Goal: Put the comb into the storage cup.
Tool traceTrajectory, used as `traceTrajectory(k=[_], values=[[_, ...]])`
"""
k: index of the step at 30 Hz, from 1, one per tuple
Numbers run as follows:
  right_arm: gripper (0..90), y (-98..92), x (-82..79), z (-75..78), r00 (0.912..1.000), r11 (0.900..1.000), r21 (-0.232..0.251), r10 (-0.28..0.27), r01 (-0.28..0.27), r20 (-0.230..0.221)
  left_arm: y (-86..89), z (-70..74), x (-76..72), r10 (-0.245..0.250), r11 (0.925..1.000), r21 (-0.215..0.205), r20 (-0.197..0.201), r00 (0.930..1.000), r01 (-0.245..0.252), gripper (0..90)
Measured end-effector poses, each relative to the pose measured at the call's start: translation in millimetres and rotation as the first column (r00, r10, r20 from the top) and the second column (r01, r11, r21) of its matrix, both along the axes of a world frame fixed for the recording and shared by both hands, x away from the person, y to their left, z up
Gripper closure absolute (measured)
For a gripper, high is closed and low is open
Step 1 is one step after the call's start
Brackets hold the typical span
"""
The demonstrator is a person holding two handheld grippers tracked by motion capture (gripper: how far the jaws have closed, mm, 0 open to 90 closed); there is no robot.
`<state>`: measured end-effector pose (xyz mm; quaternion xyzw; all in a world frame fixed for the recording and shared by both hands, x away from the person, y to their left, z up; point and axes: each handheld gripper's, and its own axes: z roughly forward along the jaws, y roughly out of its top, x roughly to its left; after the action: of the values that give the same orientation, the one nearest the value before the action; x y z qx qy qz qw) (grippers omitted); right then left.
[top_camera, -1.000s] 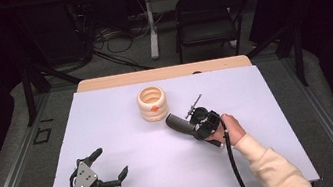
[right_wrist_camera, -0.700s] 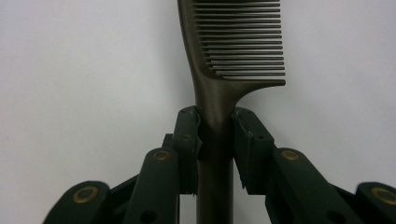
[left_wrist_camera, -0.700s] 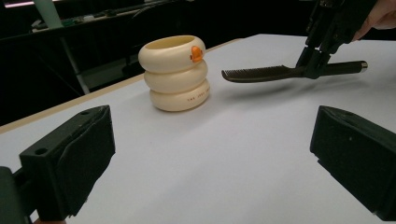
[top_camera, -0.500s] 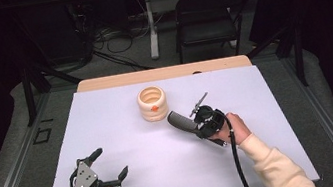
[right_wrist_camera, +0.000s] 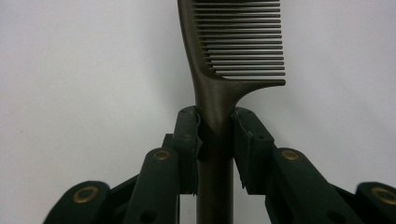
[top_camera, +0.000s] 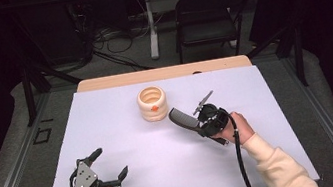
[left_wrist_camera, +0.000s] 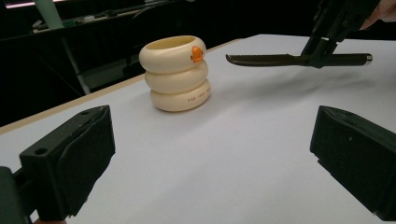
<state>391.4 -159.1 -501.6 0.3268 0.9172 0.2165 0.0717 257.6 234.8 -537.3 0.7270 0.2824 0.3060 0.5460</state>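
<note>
- Between the right gripper's (right_wrist_camera: 216, 126) 2 pads: a dark comb (right_wrist_camera: 233, 42), clamped at its handle, teeth end pointing away from the gripper.
- Beyond the comb's tip: a cream 3-ring holder (top_camera: 152, 104), near but apart.
- Left gripper (top_camera: 111, 164): jaws wide apart, holding nothing, low over the white table (top_camera: 165, 159), holder well ahead.

So there's a white sheet (top_camera: 132, 180) covering the counter (top_camera: 161, 73), wood edge peeking out along the far side. Behind it a black folding chair (top_camera: 207, 11), a white post (top_camera: 151, 25) and loose cables (top_camera: 105, 37) on the grey floor (top_camera: 4, 139).
</note>
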Motion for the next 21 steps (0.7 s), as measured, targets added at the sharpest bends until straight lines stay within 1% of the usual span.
traceTrajectory(k=[4, 5, 7, 14, 17, 18, 21], values=[[71.9, -1.9, -0.9, 2.0, 1.0, 1.0, 0.01, -0.001, 0.001, 0.007, 0.0, 0.0, 0.0, 0.0, 1.0, 0.0, 0.0, 1.0, 0.0, 0.0], [72.0, -3.3, -1.0, 3.7, 1.0, 1.0, 0.005, 0.002, -0.002, 0.005, -0.1, 0.0, 0.0, 0.0, 1.0, 0.0, 0.0, 1.0, 0.0, 0.0], [72.0, -4.2, -1.2, 3.4, 0.9999, 1.0, 0.018, -0.002, 0.002, 0.014, -0.1, 0.0, 0.0, 0.0, 1.0, 0.001, 0.0, 1.0, 0.0, 0.0], [72.0, -6.6, -1.5, 5.7, 0.9996, 0.999, 0.035, -0.005, 0.005, 0.027, 0.0, 0.1, -0.2, 0.0, 1.0, 0.0, 0.002, 1.0, 0.0, 0.0], [72.0, -7.8, -1.9, 7.1, 0.9994, 0.999, 0.051, -0.01, 0.008, 0.033, 0.0, 0.1, -0.2, 0.001, 1.0, 0.0, 0.002, 1.0, -0.001, 0.0], [72.0, -7.9, -2.4, 7.4, 0.9993, 0.998, 0.055, -0.02, 0.018, 0.03, 0.0, 0.1, -0.2, 0.001, 1.0, 0.0, 0.002, 1.0, -0.001, 0.0], [72.0, -9.2, -1.8, 8.2, 0.999, 0.998, 0.063, -0.014, 0.011, 0.042, 0.1, 0.1, -0.2, 0.001, 1.0, 0.0, 0.003, 1.0, -0.001, 0.0]])
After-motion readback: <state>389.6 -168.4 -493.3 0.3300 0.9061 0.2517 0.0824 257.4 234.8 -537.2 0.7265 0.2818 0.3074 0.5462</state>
